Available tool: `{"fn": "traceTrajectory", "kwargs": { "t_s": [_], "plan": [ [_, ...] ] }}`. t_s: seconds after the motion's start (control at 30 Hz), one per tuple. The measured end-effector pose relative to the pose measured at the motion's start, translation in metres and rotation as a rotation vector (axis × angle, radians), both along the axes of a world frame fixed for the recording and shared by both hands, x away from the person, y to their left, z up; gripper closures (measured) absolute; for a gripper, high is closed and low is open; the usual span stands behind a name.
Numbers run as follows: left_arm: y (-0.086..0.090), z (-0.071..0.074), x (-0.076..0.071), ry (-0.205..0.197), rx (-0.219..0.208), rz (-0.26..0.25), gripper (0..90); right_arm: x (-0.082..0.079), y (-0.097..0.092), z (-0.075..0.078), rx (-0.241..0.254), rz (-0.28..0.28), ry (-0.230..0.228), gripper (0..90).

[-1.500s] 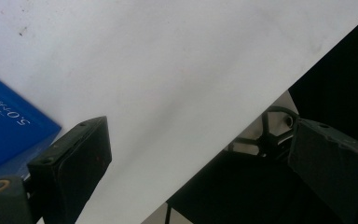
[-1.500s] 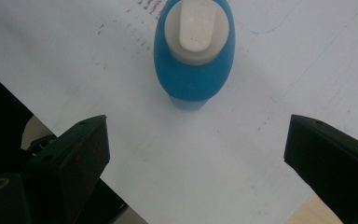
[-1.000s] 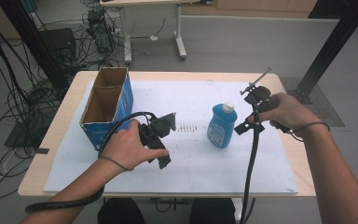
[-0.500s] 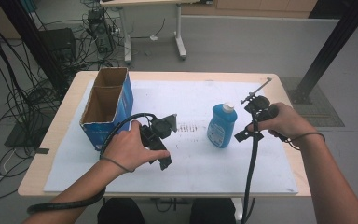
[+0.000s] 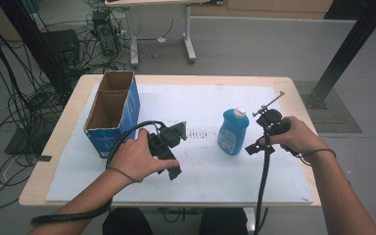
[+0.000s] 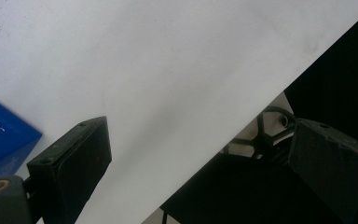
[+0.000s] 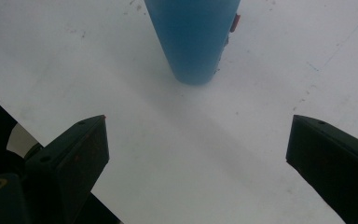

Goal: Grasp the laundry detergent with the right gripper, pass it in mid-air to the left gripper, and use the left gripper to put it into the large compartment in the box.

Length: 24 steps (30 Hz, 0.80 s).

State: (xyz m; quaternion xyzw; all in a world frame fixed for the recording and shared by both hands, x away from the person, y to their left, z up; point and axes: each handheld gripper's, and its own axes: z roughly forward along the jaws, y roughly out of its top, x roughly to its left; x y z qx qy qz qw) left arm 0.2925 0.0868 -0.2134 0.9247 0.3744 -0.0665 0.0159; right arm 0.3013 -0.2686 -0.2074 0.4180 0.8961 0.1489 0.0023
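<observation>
High view adds bottle's [image 5: 233,132] white cap (right gripper view crops it).

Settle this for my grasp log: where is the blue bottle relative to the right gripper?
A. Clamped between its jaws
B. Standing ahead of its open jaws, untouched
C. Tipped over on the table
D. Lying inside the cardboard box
B: the blue bottle stands upright beyond the right gripper, whose jaws are spread wide with bare table between them.

Blue bottle [image 5: 233,132]: smooth translucent plastic with a slight sheen, white plastic cap on top. The box [image 5: 111,113] is cardboard, raw brown inside, printed blue outside. A matt white sheet [image 5: 215,171], faintly scuffed, covers the pale wood surface [image 5: 63,128]. Both the right gripper [image 7: 196,154] and the left gripper [image 6: 200,158] look matt black plastic.
</observation>
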Motion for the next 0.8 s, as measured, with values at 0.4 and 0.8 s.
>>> {"fn": "traceTrajectory", "kwargs": {
  "t_s": [0.4, 0.8],
  "plan": [
    [0.006, 0.000, -0.003, -0.020, -0.014, 0.020, 6.0, -0.011, -0.010, -0.017, 0.033, -0.006, -0.027, 5.6],
    [0.006, -0.002, -0.005, -0.031, -0.021, 0.021, 6.0, -0.025, -0.023, -0.036, 0.093, -0.002, -0.074, 5.7]
  ]
}}
